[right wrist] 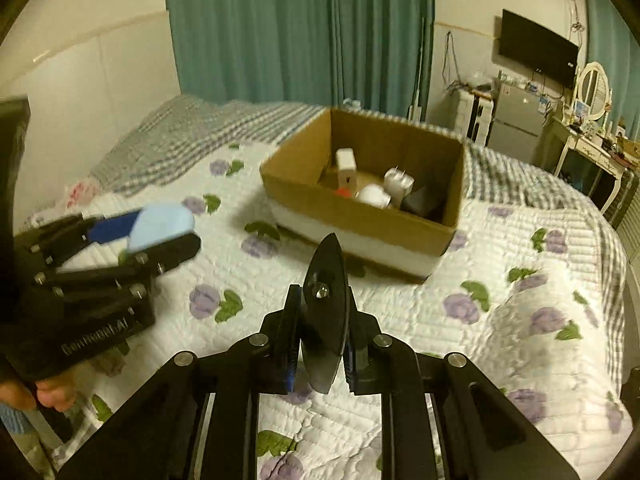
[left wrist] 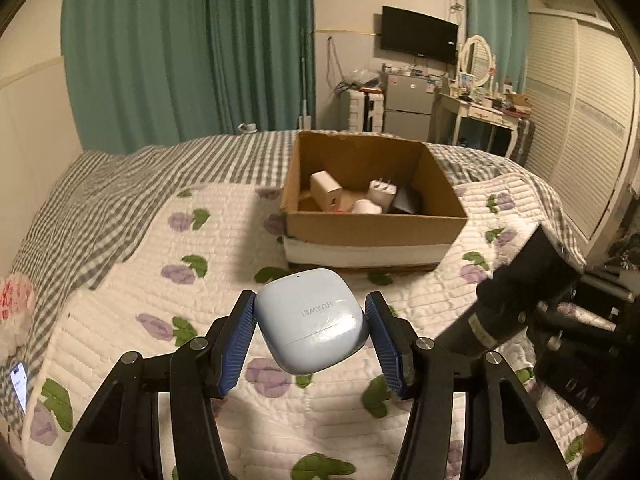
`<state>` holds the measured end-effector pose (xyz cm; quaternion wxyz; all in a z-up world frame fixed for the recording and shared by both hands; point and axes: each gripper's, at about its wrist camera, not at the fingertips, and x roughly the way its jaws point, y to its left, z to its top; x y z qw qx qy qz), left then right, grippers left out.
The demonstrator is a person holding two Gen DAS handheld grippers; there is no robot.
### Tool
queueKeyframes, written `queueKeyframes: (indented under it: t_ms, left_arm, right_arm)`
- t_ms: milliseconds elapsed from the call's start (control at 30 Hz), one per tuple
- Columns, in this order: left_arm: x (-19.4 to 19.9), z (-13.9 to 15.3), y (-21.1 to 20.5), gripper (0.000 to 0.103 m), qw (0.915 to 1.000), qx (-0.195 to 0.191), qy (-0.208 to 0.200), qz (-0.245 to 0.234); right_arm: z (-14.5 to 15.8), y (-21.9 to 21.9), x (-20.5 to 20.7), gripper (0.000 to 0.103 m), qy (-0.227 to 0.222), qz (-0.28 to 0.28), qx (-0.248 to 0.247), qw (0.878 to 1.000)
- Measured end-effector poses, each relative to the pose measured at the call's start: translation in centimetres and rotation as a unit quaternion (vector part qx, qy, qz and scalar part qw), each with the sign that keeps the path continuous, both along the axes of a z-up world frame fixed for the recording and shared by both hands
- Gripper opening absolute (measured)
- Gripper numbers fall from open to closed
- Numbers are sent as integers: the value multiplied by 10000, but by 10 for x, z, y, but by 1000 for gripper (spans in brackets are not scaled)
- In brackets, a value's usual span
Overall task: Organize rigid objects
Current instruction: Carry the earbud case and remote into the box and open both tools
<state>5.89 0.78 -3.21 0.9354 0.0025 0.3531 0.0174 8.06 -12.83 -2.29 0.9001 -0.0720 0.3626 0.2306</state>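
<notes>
At the far left of the bed, a phone with a lit screen [left wrist: 19, 385] lay on the grey-and-white checked sheet [left wrist: 120, 184]. Nearer me, my left gripper [left wrist: 311, 322] was pinching a pale blue rounded plastic earbud case [left wrist: 312, 320] marked HUAWEI between its 2 blue ribbed pads [left wrist: 236, 344], holding it in the air above the white quilted bedspread with purple flowers [left wrist: 140, 264]. In the right wrist view that same case [right wrist: 162, 226] appeared blurred at the left, well short of the box.

Further along, toward the far side of the bedspread, sat an open brown cardboard box [left wrist: 372, 228]. Inside it I saw a white square charger block [left wrist: 326, 192] leaning at the left, a white rounded object [left wrist: 366, 207] beside it, a white plug adapter with 2 metal prongs [left wrist: 383, 192] to the right, and a dark object [left wrist: 408, 202] in the right corner that I could not identify.

To the right, my right gripper [right wrist: 320, 320] was pressed together on a black pointed oval object with a metal stud [right wrist: 325, 312], standing upright on edge between the pads, near side of the box [right wrist: 360, 216] and apart from it.
</notes>
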Motion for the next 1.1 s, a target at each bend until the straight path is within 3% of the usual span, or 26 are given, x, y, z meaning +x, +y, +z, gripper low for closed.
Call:
queueKeyframes:
  t_ms: [300,467,600,733,1100]
  left_arm:
    - [36,34,-16,57,9992,-49,-235,-319]
    - [76,52,-22,57,9983,12,-390,-432]
    - [118,50,-25,57,9981,62,-367,-501]
    - [152,31,-24,57,9983,92,-185,-540]
    - [199,-33,-18,57,9973,40,356,-636]
  right_arm:
    - [62,-16,26,17,-401,-1,218,9990]
    - [97,-14,67,17,-598,5,137,9981]
    - [108,-12,105,17,-647,-25,-53,9979]
    - [94,-8,143,17,-430,1,-278,9987]
    - [7,-8,208,17,613,84,-534,9967]
